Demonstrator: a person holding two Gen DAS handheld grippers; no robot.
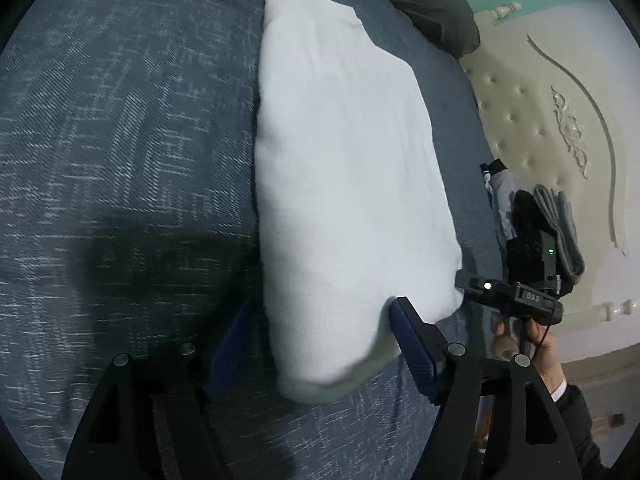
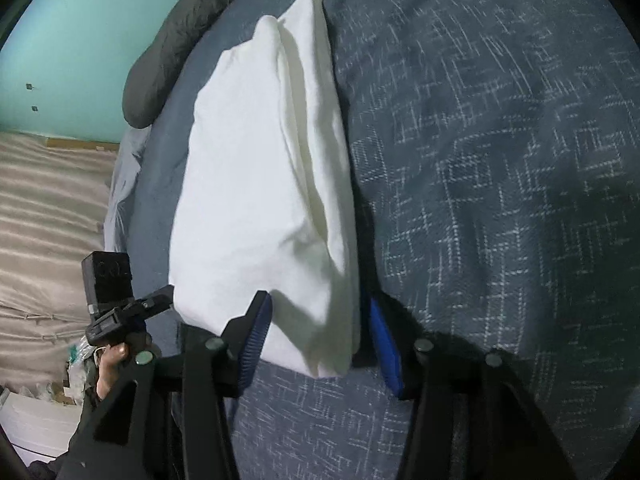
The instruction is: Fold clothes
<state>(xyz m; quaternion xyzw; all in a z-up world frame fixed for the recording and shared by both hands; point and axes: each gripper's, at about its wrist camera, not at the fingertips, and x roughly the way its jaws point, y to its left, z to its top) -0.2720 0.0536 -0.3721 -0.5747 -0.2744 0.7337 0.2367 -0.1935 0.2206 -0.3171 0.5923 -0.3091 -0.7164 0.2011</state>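
Note:
A folded white garment point(image 1: 344, 184) lies as a long thick bundle on the blue patterned bedspread point(image 1: 120, 140). My left gripper point(image 1: 320, 352) stands open astride its near end. One blue pad point(image 1: 412, 348) rests against the cloth's right edge and the other pad point(image 1: 232, 344) is just off its left side. In the right wrist view the same garment point(image 2: 260, 200) shows layered folds along its right edge. My right gripper point(image 2: 320, 344) is open around that near corner, with the cloth loose between its pads point(image 2: 254, 340).
A dark grey pillow point(image 1: 424, 0) lies beyond the garment at the bed's edge. A cream tufted headboard point(image 1: 540, 120) and grey items point(image 1: 560, 232) are to the right. A person's hand point(image 1: 520, 340) holds the other gripper. Beige bedding point(image 2: 48, 208) lies left of the bed.

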